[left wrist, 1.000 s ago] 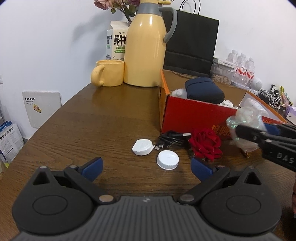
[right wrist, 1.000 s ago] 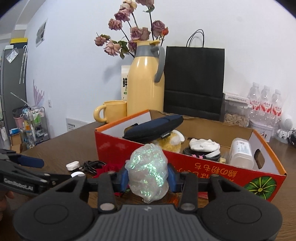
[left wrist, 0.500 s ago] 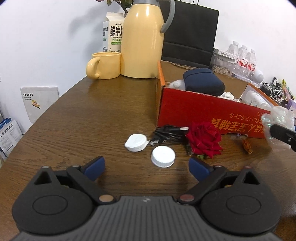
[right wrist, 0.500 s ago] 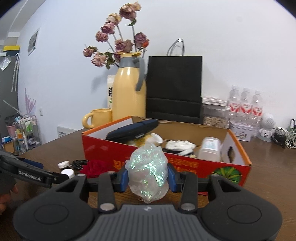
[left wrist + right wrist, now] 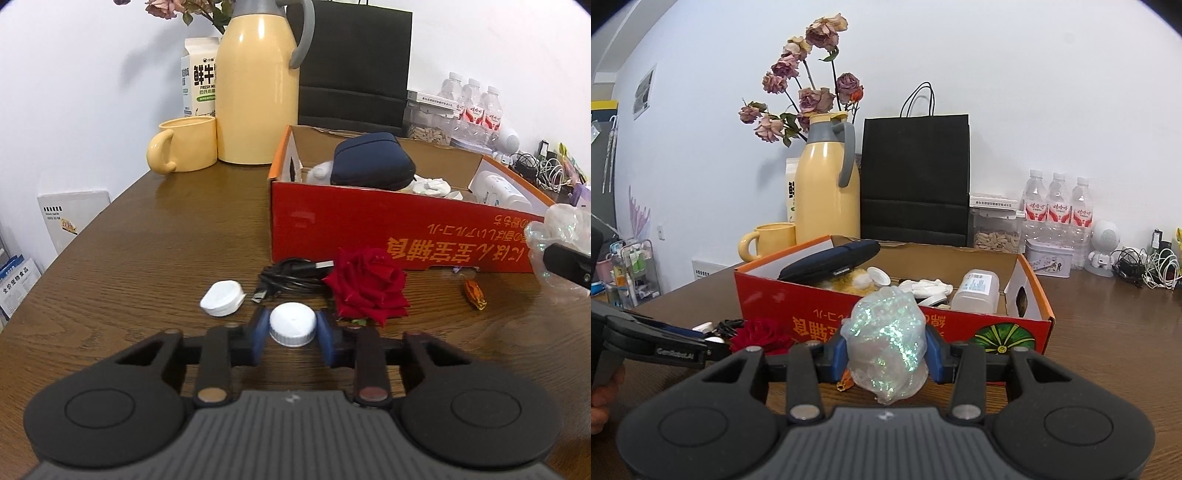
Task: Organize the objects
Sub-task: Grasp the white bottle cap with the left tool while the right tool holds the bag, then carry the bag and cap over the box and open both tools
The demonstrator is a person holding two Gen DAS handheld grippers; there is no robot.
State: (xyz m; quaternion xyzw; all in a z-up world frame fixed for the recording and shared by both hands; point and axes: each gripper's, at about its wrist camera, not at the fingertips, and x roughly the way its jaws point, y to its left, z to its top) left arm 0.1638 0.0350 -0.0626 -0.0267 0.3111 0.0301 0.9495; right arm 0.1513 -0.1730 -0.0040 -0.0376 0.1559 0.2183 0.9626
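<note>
My left gripper (image 5: pixel 292 334) is shut on a white bottle cap (image 5: pixel 292 324) that rests on the wooden table. Beside it lie a white flip lid (image 5: pixel 222 298), a black USB cable (image 5: pixel 291 277), a red rose (image 5: pixel 367 286) and an orange candy (image 5: pixel 474 292). My right gripper (image 5: pixel 888 349) is shut on a crumpled iridescent plastic bag (image 5: pixel 888 341), held in front of the red cardboard box (image 5: pixel 960 325). The box holds a navy case (image 5: pixel 831 260), a clear jar (image 5: pixel 977 290) and white items. The bag also shows in the left wrist view (image 5: pixel 561 243).
A yellow thermos (image 5: pixel 258 85), yellow mug (image 5: pixel 184 149), milk carton (image 5: pixel 197 77) and black paper bag (image 5: pixel 351 62) stand behind the box. Water bottles (image 5: pixel 1056 206), a tin (image 5: pixel 1049 262) and tangled cables (image 5: pixel 1148 264) sit at the back right.
My left gripper moved forward and closed its fingers on the white bottle cap. My right gripper carried the plastic bag further right along the box front.
</note>
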